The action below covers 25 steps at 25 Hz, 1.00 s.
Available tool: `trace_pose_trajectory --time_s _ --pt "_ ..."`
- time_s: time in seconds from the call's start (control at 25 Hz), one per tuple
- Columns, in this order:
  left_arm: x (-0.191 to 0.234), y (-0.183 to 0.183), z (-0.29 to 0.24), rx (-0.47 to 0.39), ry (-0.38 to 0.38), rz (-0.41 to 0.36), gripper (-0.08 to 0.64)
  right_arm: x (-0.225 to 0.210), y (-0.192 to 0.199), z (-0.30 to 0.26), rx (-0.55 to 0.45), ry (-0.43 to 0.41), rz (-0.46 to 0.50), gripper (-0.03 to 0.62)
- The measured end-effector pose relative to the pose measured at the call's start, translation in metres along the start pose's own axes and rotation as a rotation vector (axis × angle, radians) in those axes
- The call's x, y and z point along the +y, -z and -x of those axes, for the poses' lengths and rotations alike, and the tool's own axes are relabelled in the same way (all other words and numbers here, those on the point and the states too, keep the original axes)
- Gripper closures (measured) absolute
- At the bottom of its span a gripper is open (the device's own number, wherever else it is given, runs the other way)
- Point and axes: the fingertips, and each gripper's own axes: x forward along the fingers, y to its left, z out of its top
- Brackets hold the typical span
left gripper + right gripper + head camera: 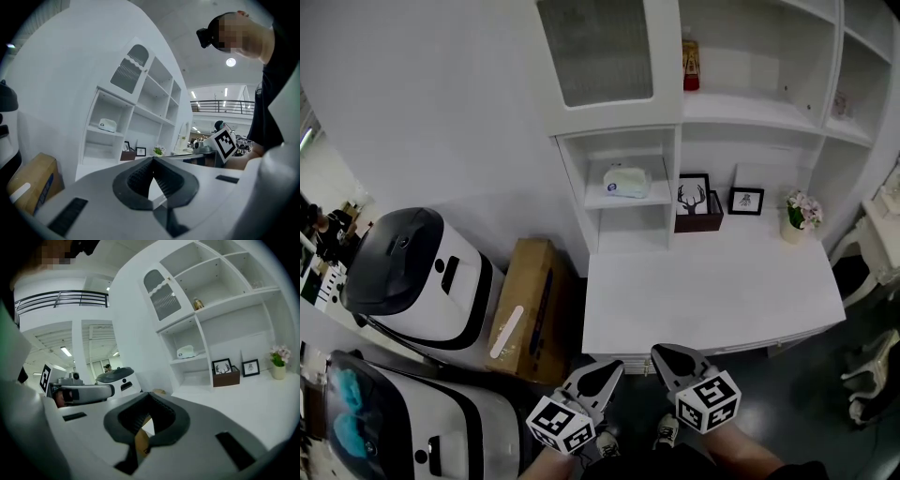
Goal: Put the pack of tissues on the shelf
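My left gripper (612,368), right gripper (662,352) held low, side by side before desk (712,295); both pressed together, empty, tips toward shelf (652,198) holding pack of tissues (625,182).

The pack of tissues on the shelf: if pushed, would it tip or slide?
Probably slides: the pack of tissues lies low and flat on the shelf. Its rounded, puffy outline suggests soft wrapping that would dent under squeezing.
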Motion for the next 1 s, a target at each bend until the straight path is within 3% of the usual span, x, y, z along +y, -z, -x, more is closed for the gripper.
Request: trace_pose_trajectory --time_s 0.56,1.0 --pt "0.018 -0.002 0.036 -0.004 0.137 0.012 0.555 0.04 0.007 -0.002 -0.016 0.142 -0.005 0.588" --pt "0.045 0.009 0.072 0.013 0.165 0.031 0.555 0.076 0.025 -0.024 -0.003 0.172 -0.028 0.588"
